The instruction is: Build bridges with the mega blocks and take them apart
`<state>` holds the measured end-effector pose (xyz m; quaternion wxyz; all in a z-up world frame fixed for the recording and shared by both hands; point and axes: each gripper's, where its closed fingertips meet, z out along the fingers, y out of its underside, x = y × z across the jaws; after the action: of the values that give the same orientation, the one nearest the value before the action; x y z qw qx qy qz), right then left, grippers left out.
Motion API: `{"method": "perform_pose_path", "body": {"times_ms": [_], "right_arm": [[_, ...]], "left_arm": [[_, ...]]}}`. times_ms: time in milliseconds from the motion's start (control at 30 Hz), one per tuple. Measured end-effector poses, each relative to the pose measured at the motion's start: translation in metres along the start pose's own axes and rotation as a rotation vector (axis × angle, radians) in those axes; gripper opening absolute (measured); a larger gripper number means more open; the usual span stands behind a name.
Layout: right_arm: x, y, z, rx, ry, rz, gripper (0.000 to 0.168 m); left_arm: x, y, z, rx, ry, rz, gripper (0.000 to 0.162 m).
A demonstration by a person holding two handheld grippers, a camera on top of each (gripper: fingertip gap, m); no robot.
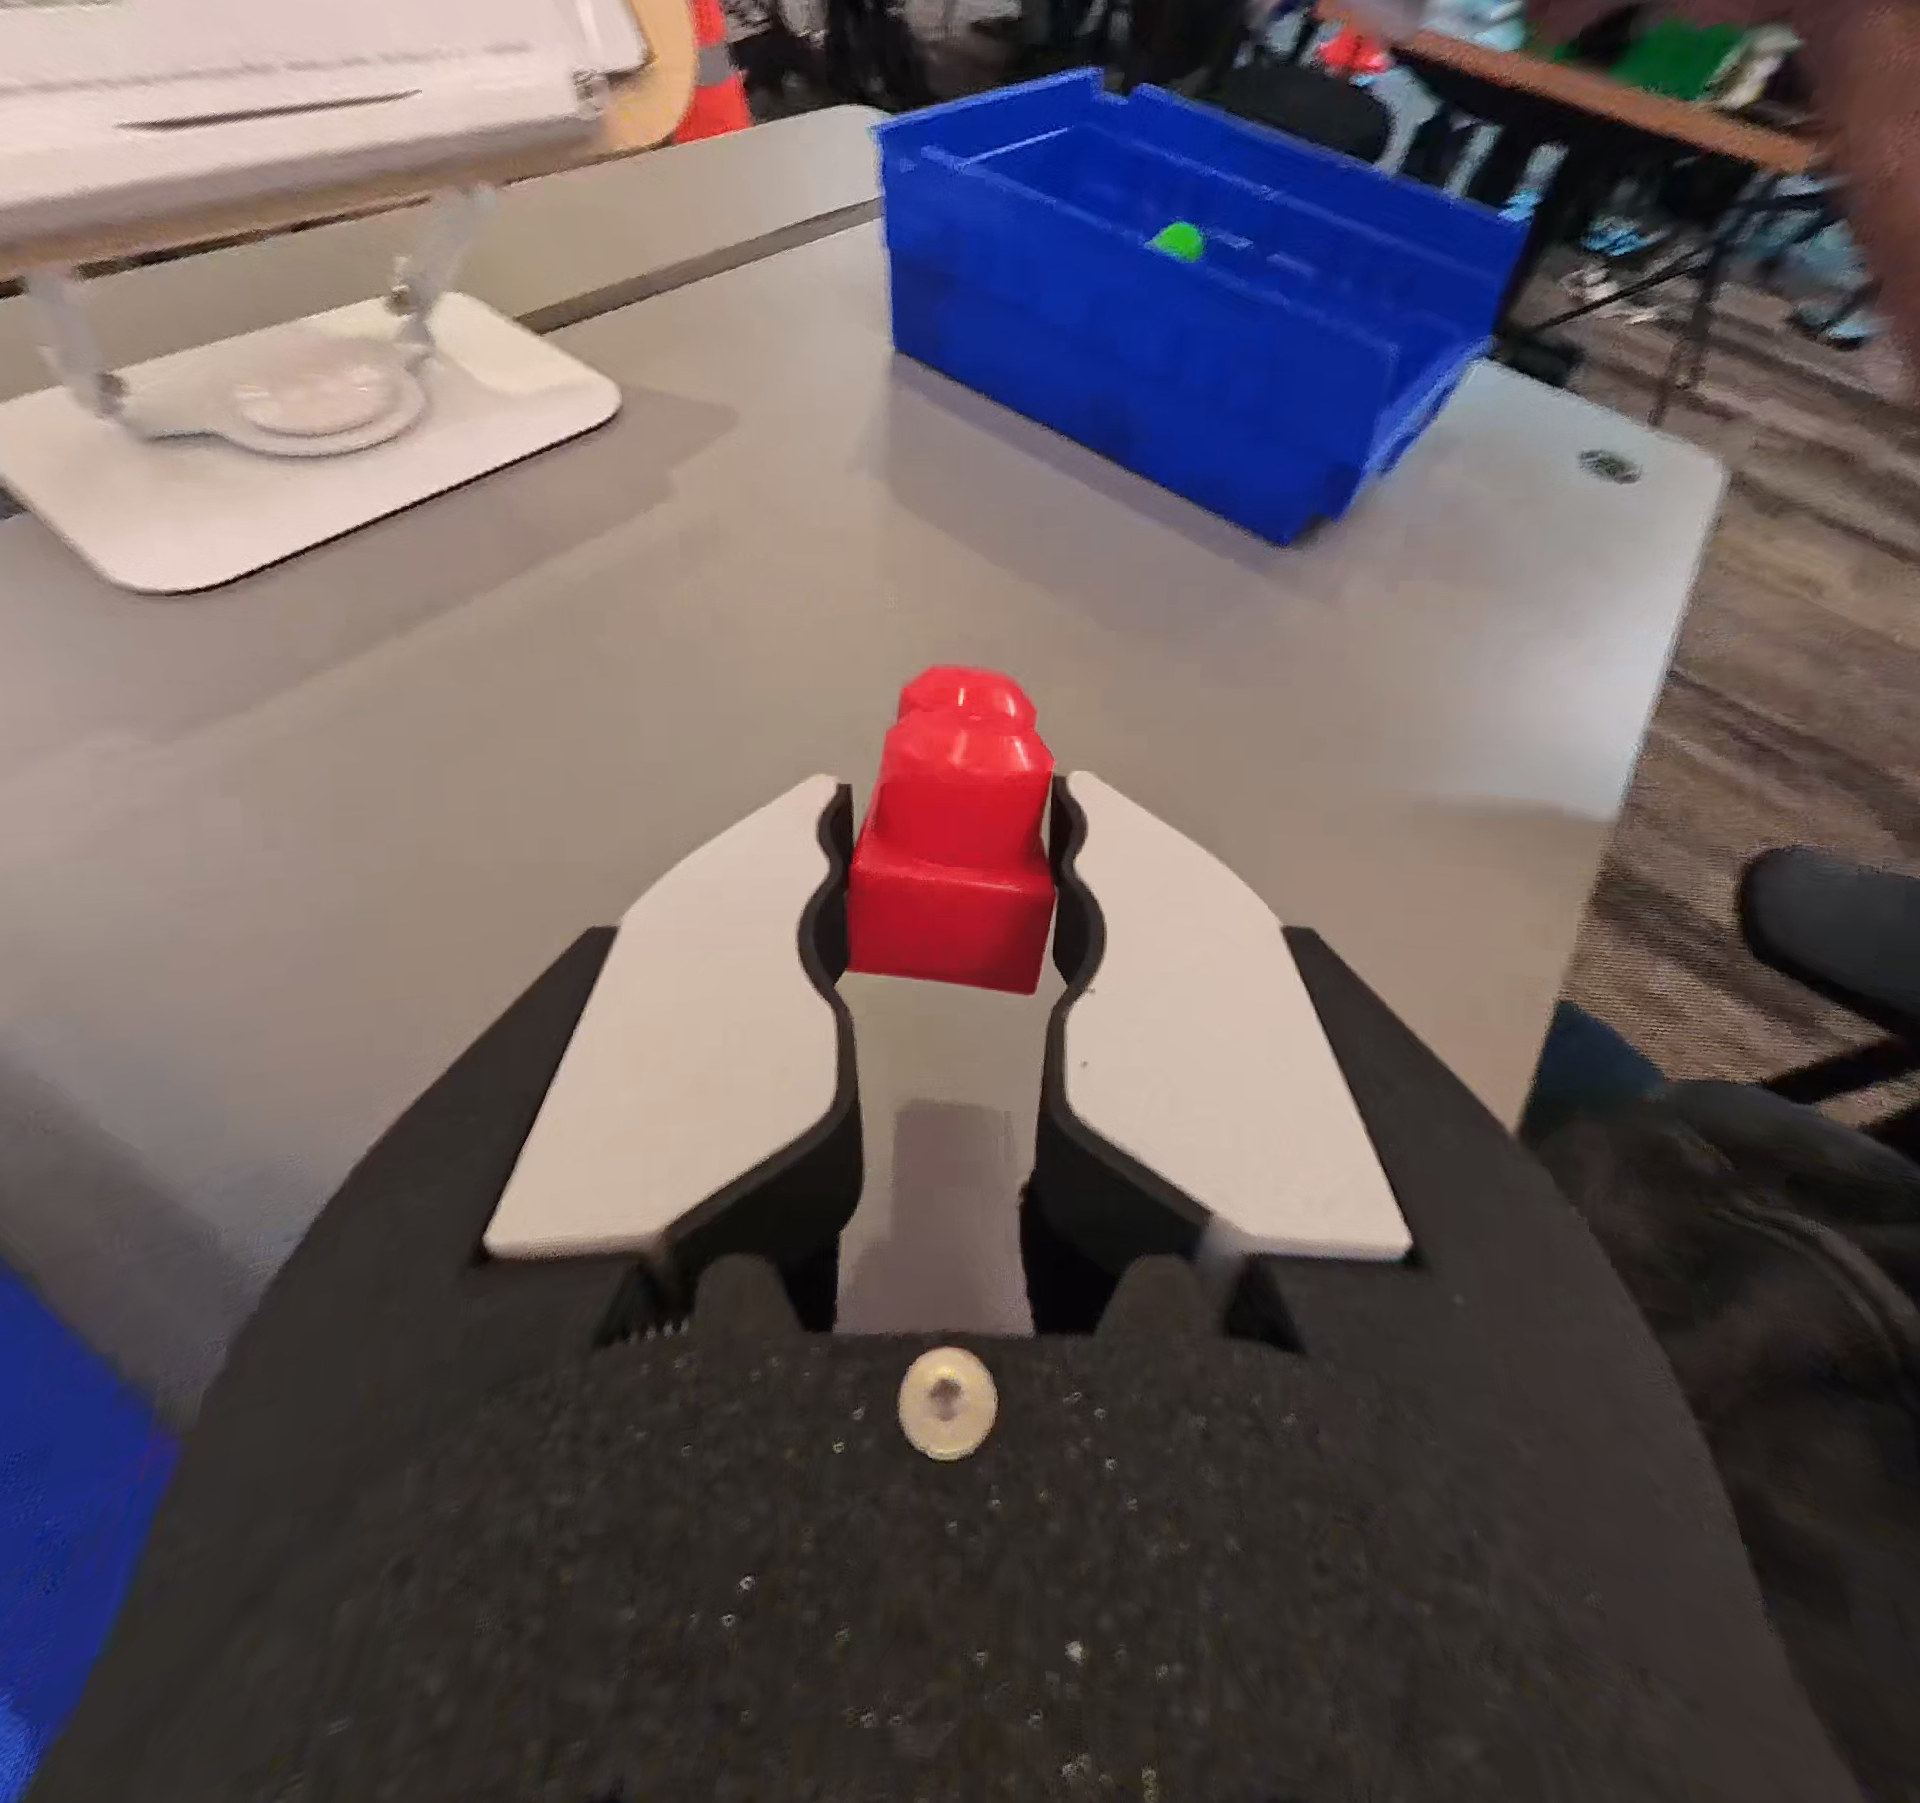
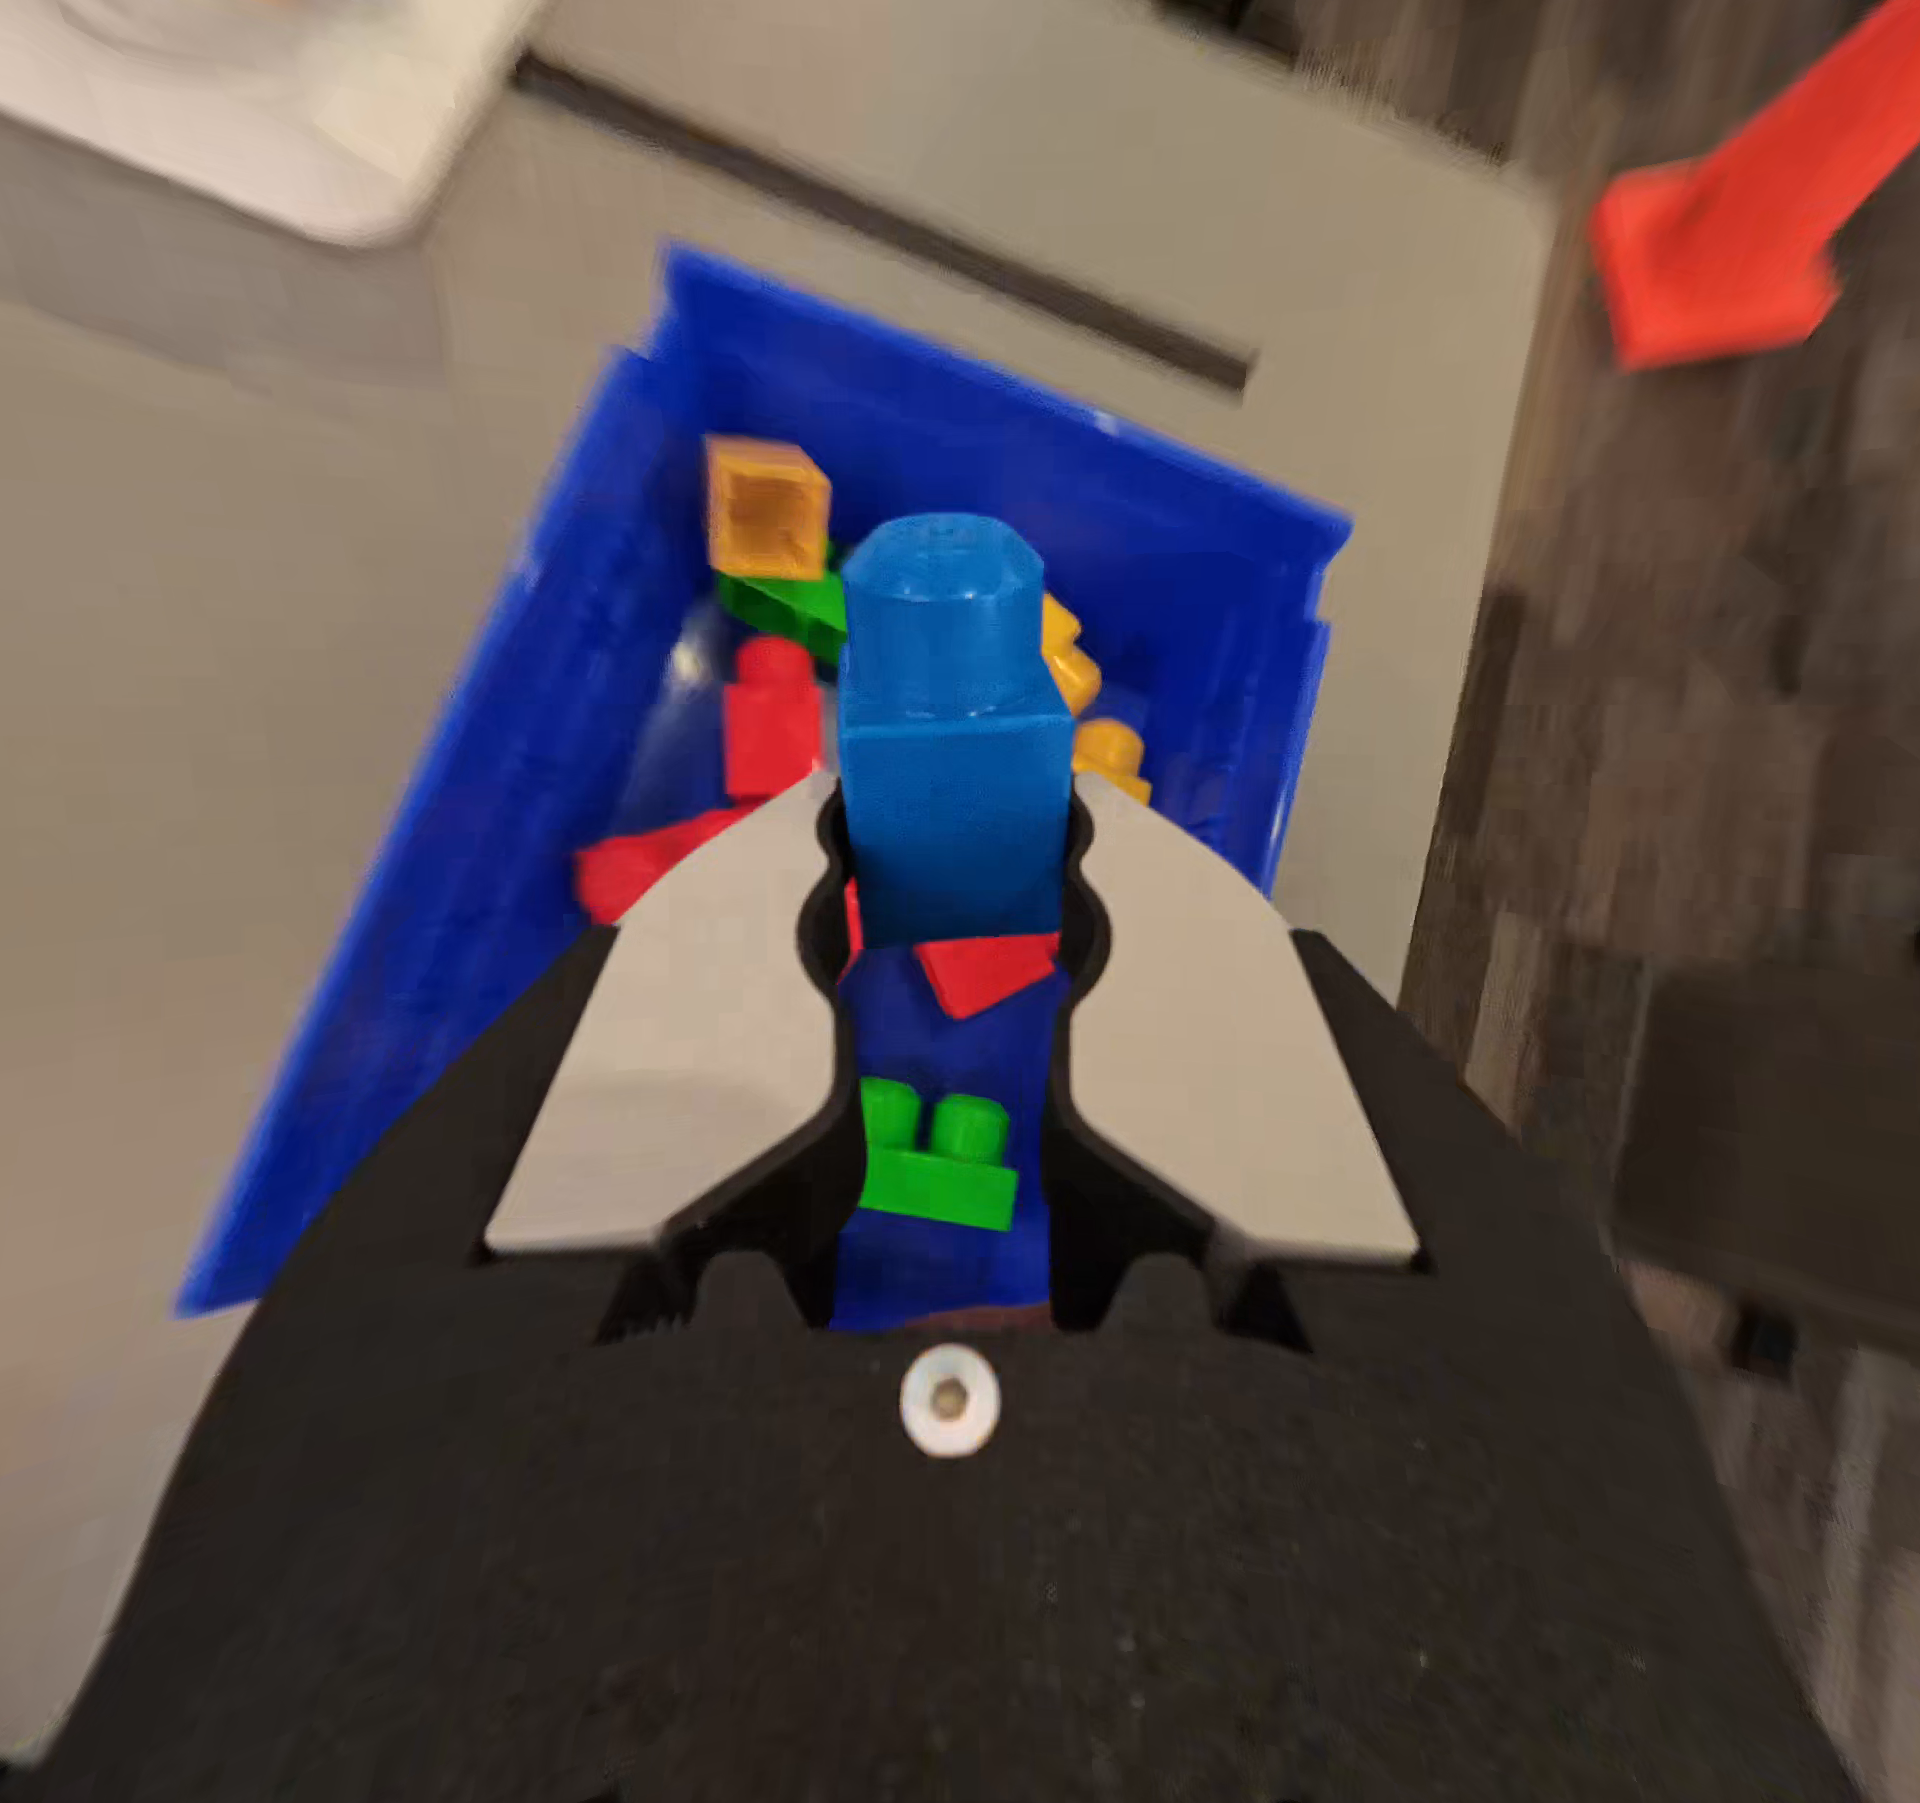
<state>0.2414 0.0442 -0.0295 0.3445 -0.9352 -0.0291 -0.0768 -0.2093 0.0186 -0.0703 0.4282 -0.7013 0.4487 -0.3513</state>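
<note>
Red block [image 1: 951, 854] clamped between the fingers of the left gripper [image 1: 948, 880], studs up, its long axis running straight away from the camera, and it hangs over the middle of the grey table [image 1: 727, 673] with bare surface showing under it. Over on the other side, the right gripper [image 2: 951, 860] is clamped on a blue block [image 2: 951, 766], stud pointing forward and up, held above the blue bin [image 2: 436, 870].

So the relation that matters: both blocks are already in the fingers, well apart from each other. My read is the red one is the nearer to a building spot on the table, and the blue one has to come out from above the bin toward it.

The bin sits toward the far right corner of the table. From the left wrist view only its outer wall and one green stud [image 1: 1177, 241] inside show. The right wrist view looks down into it: a green block [image 2: 935, 1171], red pieces [image 2: 769, 714], a yellow block [image 2: 767, 512] lying loose. That view is blurred. A white stand [image 1: 301, 444] sits at the far left edge.
</note>
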Motion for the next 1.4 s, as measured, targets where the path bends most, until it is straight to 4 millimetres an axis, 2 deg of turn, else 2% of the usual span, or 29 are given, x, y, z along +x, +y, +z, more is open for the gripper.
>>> {"method": "perform_pose_path", "body": {"times_ms": [100,167,267,433,500,567,633,667,700,767,800,833,867,933,1000,1033,1067,1133,1267,1333,1400], "right_arm": [[0.025,0.019,0.064,-0.298,-0.006,0.02,0.037],[0.033,0.035,0.091,-0.476,0.009,-0.001,0.038],[0.043,0.043,0.117,-0.611,0.05,0.015,0.037],[0.06,0.047,0.14,-0.705,0.192,-0.091,0.039],[0.06,0.046,0.143,-0.696,0.21,-0.123,0.048],[0.059,0.04,0.138,-0.66,0.214,-0.131,0.059],[0.053,0.019,0.117,-0.523,0.236,-0.14,0.059],[0.043,0.005,0.1,-0.407,0.229,-0.123,0.059],[0.024,-0.009,0.079,-0.266,0.192,-0.099,0.059],[-0.039,-0.03,0.027,0.075,0.03,-0.032,0.058],[-0.085,-0.034,-0.001,0.258,-0.111,0.015,0.053],[-0.135,-0.028,-0.027,0.404,-0.285,0.054,0.045],[-0.183,-0.012,-0.047,0.492,-0.443,0.092,0.044],[-0.264,0.031,-0.066,0.552,-0.714,0.179,0.046],[-0.317,0.07,-0.064,0.527,-0.831,0.255,0.046],[-0.336,0.086,-0.065,0.488,-0.868,0.22,0.047],[-0.342,0.094,-0.065,0.486,-0.842,0.187,0.046],[-0.341,0.099,-0.07,0.543,-0.786,0.17,0.039],[-0.342,0.108,-0.075,0.516,-0.816,0.175,0.039],[-0.341,0.112,-0.072,0.503,-0.804,0.159,0.039],[-0.341,0.117,-0.068,0.482,-0.797,0.142,0.039]], "left_arm": [[0.018,-0.005,0.003,-0.003,0.079,0.018,0.035],[0.021,-0.004,0.005,-0.014,0.065,0.065,0.035],[0.025,-0.002,0.005,-0.028,0.076,0.089,0.035],[0.028,-0.003,0.006,-0.014,0.133,0.033,0.035],[0.025,0.001,0.006,-0.021,0.131,0.031,0.035],[0.022,0.003,0.005,-0.024,0.129,0.028,0.035],[0.023,0.004,0.004,-0.02,0.14,0.023,0.034],[0.023,0.003,0.003,-0.014,0.147,0.023,0.034],[0.023,0.003,0.002,-0.01,0.148,0.023,0.034],[0.022,0.003,0.002,-0.007,0.145,0.024,0.034],[0.022,0.003,0.002,-0.001,0.145,0.023,0.034],[0.022,0.003,0.004,0.003,0.146,0.021,0.034],[0.022,0.004,0.006,0.001,0.147,0.018,0.034],[0.018,0.001,0.014,0.001,0.122,0.018,0.034],[0.013,-0.005,0.03,-0.011,0.097,0.022,0.034],[0.009,-0.009,0.041,-0.026,0.084,0.022,0.034],[0.003,-0.013,0.054,-0.032,0.063,0.019,0.034],[-0.003,-0.022,0.082,-0.018,0.071,-0.014,0.034],[-0.014,-0.022,0.136,-0.044,0.104,-0.093,0.034],[-0.02,-0.015,0.154,-0.08,0.096,-0.116,0.034],[-0.023,-0.008,0.161,-0.108,0.096,-0.111,0.034]]}}
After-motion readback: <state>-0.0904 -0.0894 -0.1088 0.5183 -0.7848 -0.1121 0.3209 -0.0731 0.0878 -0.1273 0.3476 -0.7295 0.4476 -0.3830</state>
